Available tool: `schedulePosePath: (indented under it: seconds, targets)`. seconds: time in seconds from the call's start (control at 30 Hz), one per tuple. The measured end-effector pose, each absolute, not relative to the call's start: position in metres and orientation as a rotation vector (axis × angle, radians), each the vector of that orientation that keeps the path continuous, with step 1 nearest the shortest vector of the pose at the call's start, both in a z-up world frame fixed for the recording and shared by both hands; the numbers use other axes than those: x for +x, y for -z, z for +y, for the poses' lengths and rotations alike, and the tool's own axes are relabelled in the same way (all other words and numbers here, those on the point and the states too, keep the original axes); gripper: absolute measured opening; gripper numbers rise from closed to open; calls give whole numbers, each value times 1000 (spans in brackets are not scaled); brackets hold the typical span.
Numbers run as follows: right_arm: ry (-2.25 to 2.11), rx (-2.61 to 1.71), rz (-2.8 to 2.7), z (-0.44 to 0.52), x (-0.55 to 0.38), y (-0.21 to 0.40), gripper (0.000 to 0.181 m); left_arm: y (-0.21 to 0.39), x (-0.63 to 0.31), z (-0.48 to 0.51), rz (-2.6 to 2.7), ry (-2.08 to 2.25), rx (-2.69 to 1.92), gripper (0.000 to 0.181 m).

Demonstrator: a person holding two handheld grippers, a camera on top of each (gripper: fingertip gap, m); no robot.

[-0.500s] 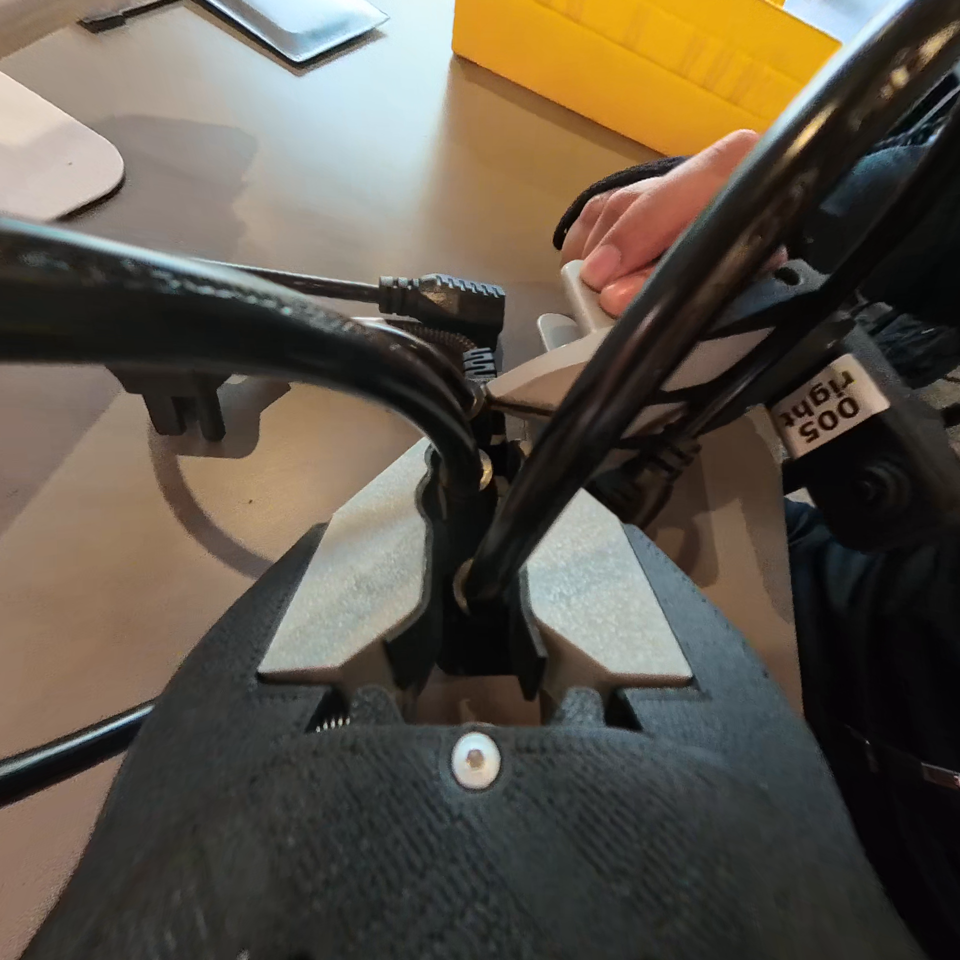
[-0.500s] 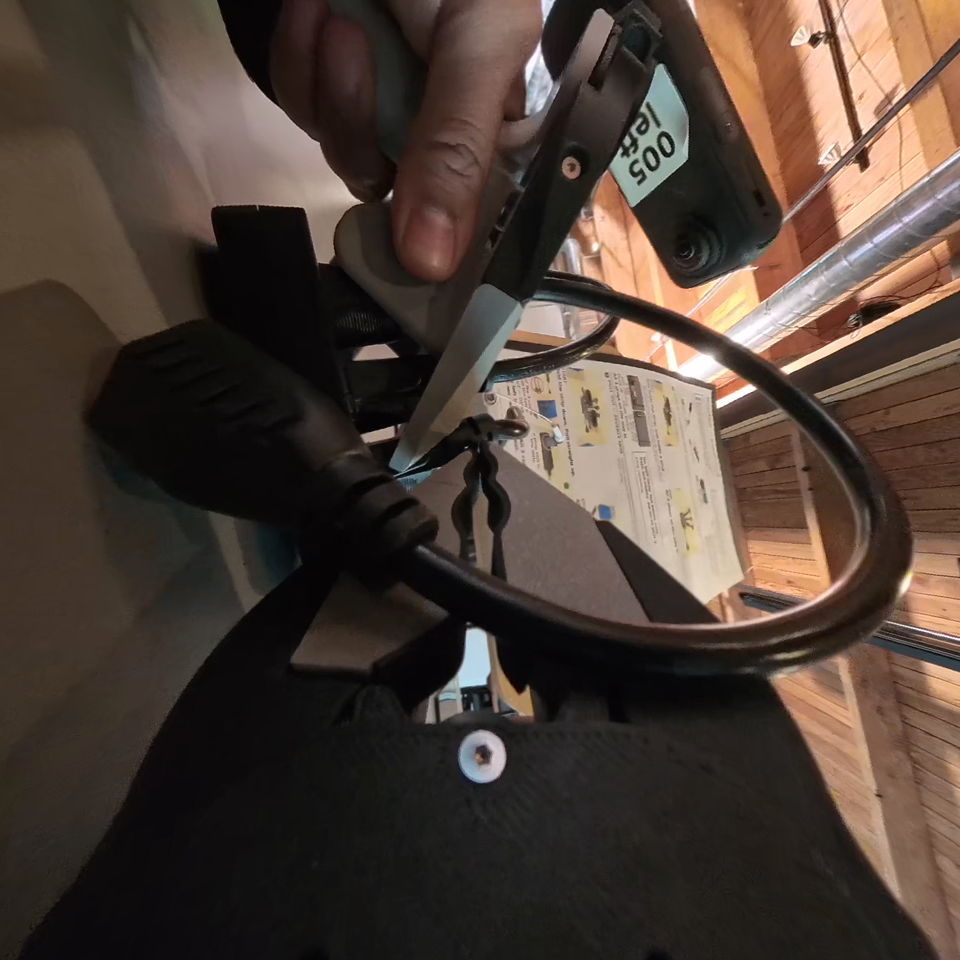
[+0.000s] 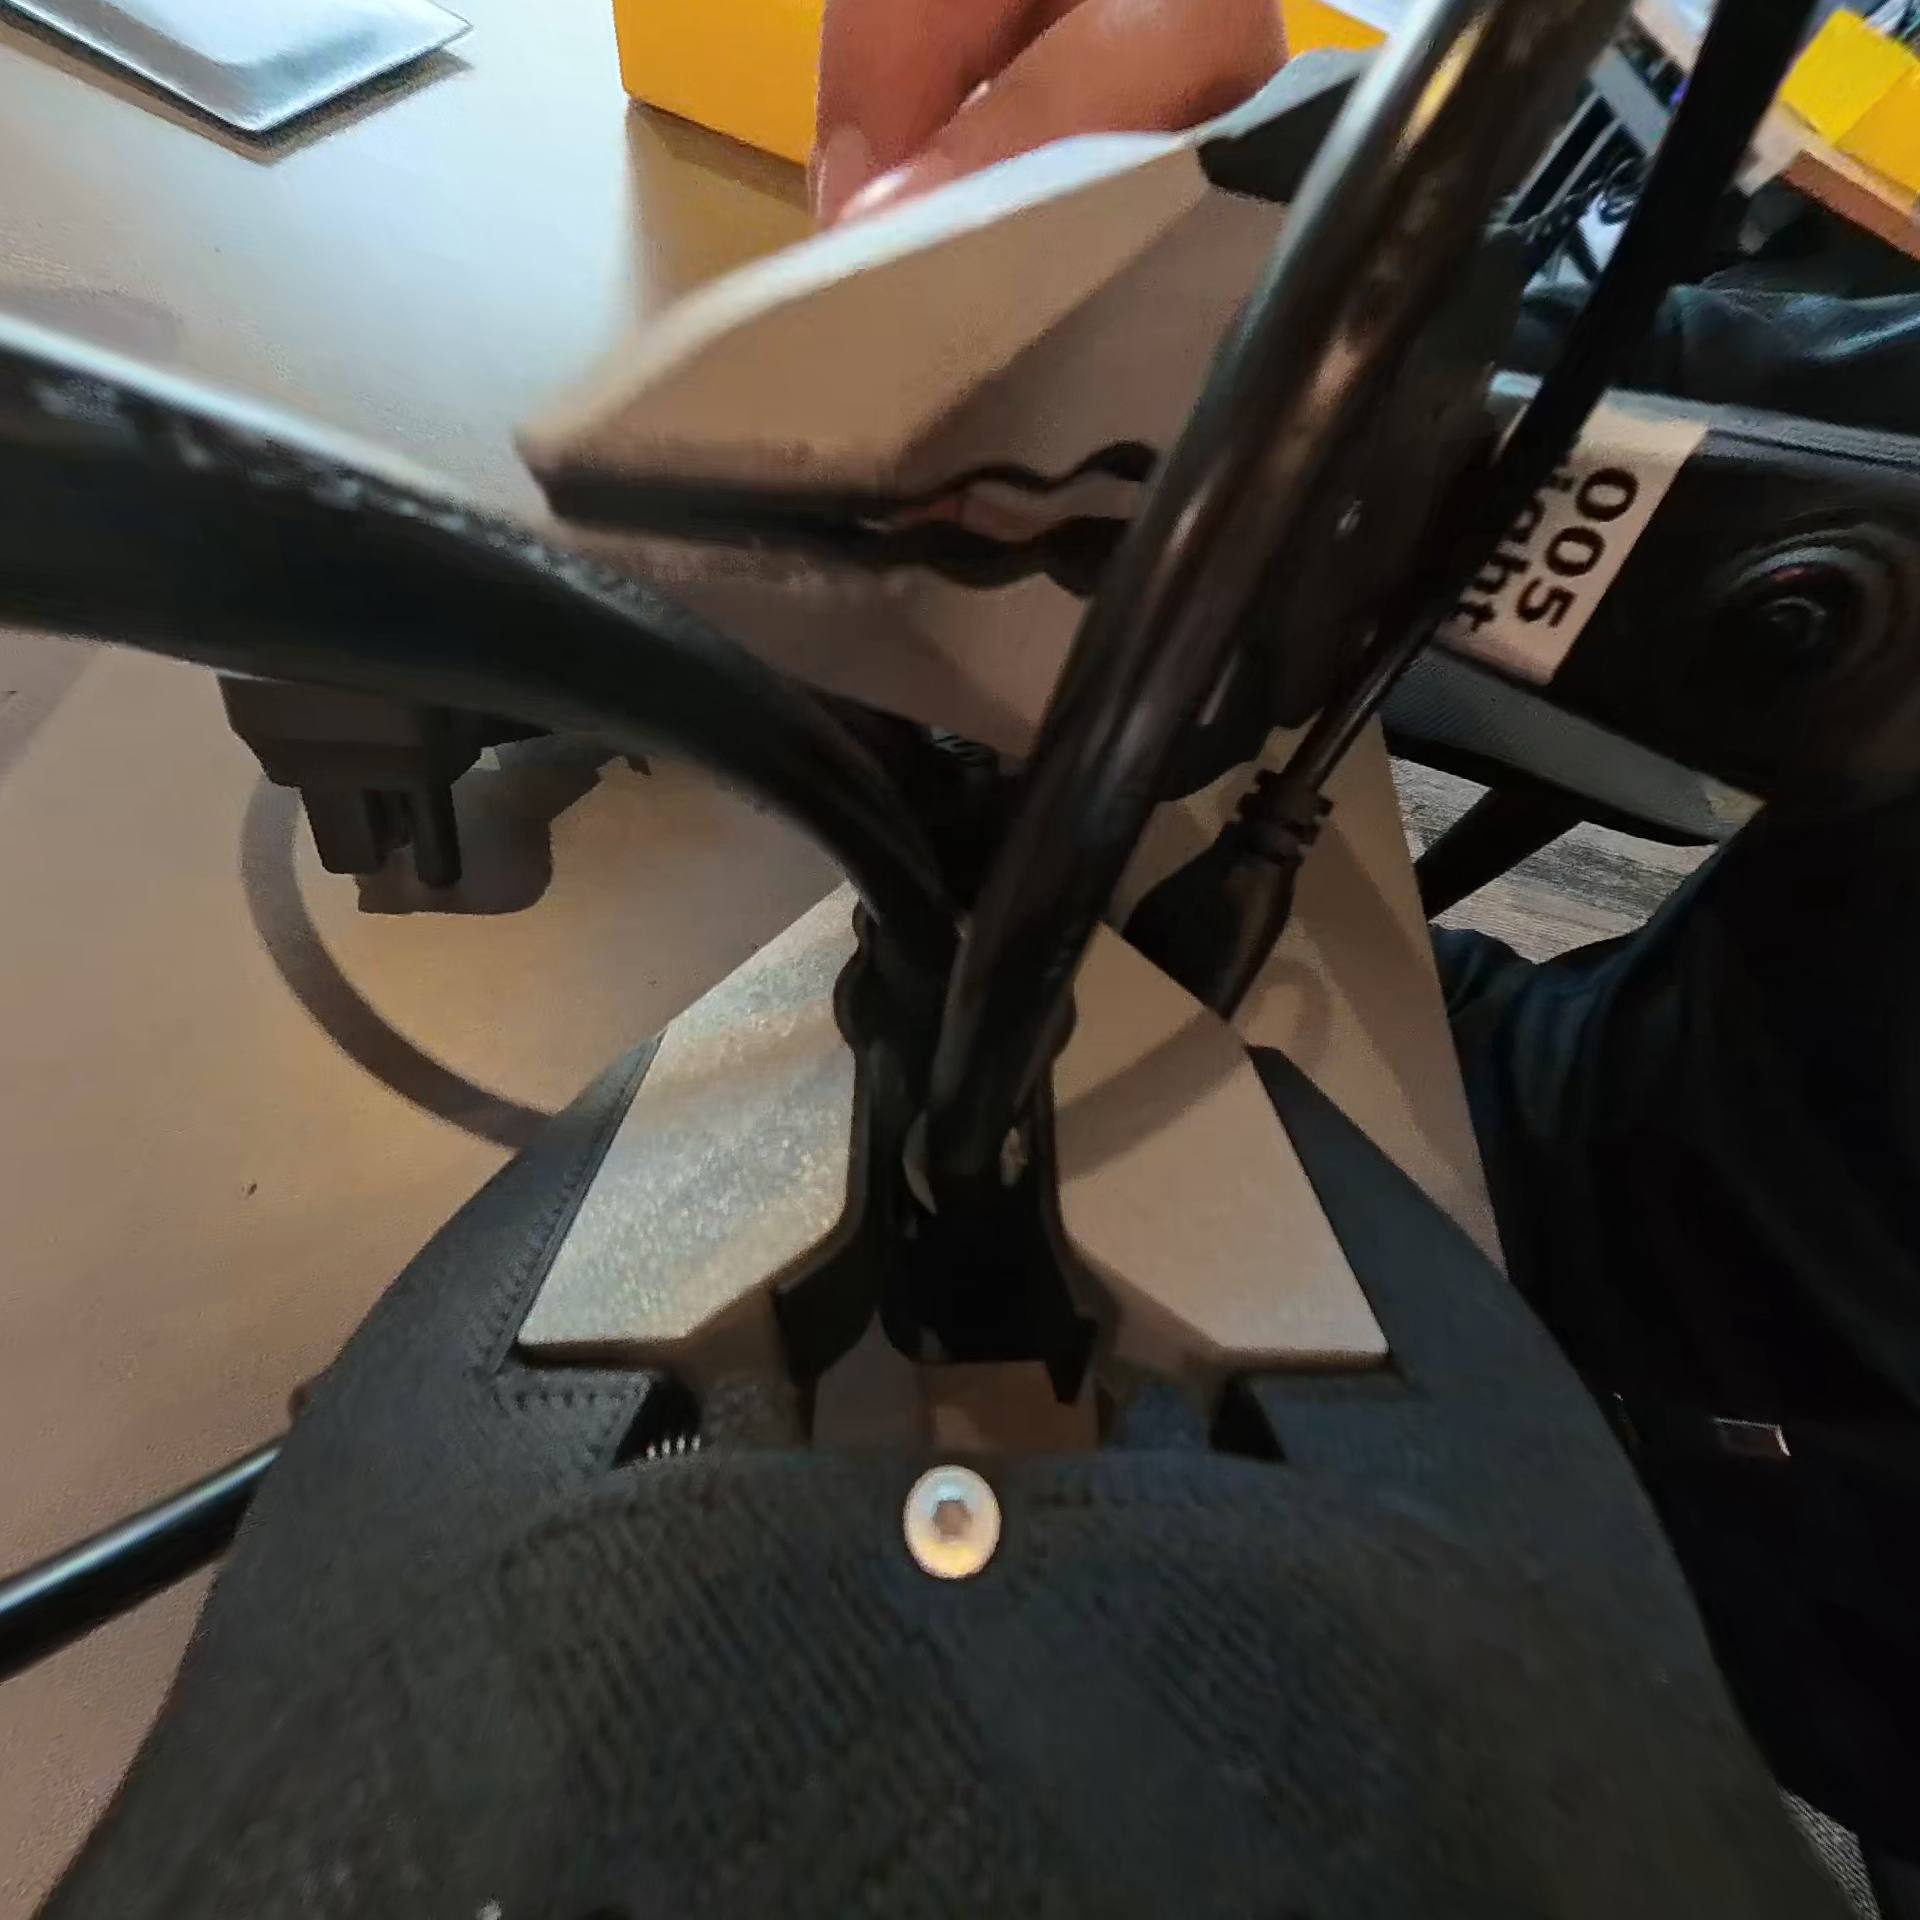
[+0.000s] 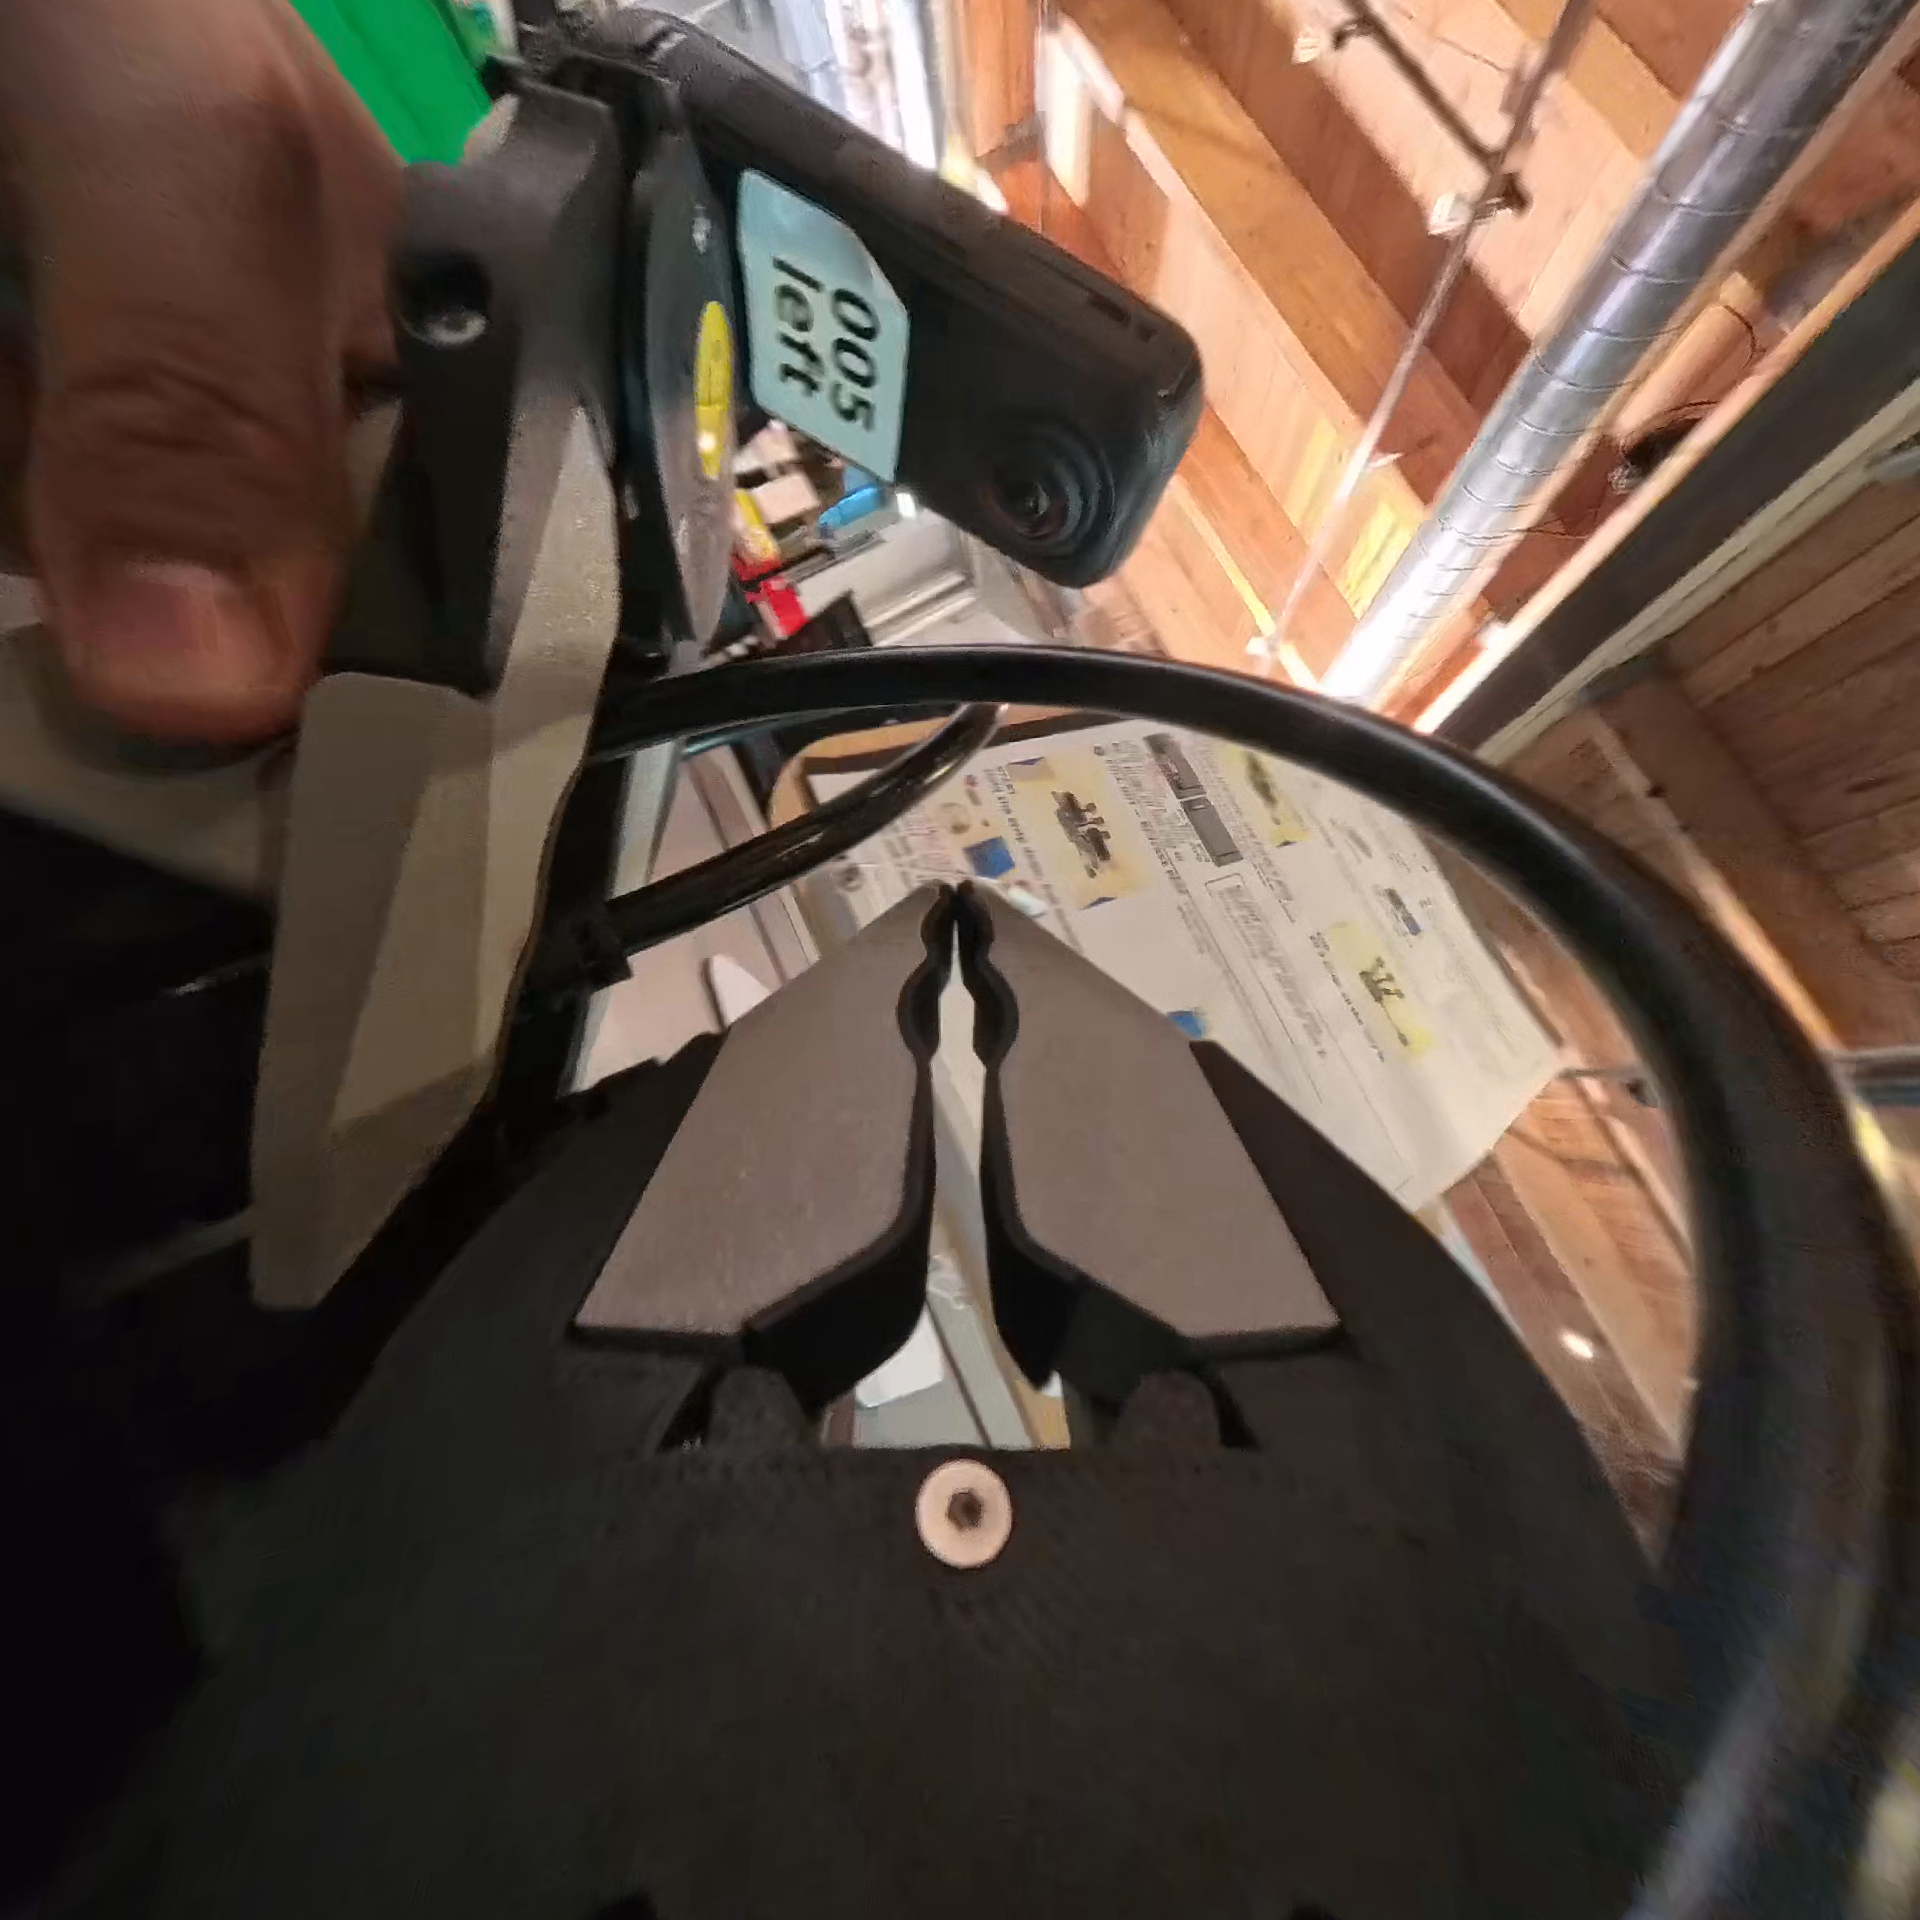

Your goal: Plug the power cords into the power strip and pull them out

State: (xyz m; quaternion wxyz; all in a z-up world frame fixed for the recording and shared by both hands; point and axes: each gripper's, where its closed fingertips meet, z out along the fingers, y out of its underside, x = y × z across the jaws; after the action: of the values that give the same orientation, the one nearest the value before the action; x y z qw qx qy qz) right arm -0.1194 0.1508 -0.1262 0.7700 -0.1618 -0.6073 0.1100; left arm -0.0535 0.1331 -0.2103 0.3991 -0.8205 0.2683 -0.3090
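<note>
In the left wrist view my left gripper (image 3: 961, 997) is shut on a bundle of black power cords (image 3: 1174, 582) that rise from between its jaws. One thick cord (image 3: 416, 582) arcs off to the left. A thinner cord ends in a small black plug (image 3: 1242, 894) just right of the jaws. My right gripper (image 3: 566, 468), held by a hand (image 3: 997, 73), hovers close above, jaws together. In the right wrist view my right gripper (image 4: 956, 896) is shut with nothing between its jaws. A black cord (image 4: 1558, 862) loops around it. The left gripper's grey finger (image 4: 395, 935) is at the left. No power strip shows clearly.
A black blocky piece (image 3: 353, 769) stands on the brown table (image 3: 156, 1091) at a round inset. A yellow box (image 3: 717, 73) and a silver flat item (image 3: 260, 52) lie at the far edge. The right wrist view shows wooden beams, a metal duct (image 4: 1621, 312) and a printed sheet (image 4: 1299, 935). Left tips and right tips are each some 35 cm from the silver flat item (image 3: 260, 52).
The right gripper has come closer and higher over the left gripper. The large black plug that lay at its jaws is gone from its view; the jaws now meet empty. The left gripper still grips the cords.
</note>
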Motion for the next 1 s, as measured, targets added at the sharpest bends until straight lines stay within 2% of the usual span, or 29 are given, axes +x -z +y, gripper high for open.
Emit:
schedulePosePath:
  seconds: [0.6,1.0]
  targets:
    - [-462,-449,-1668,154,-83,165,0,208,-66,140,590,824,-2055,24]
    - [-457,-436,-1693,153,-85,171,2,208,-64,140,603,813,-2046,23]
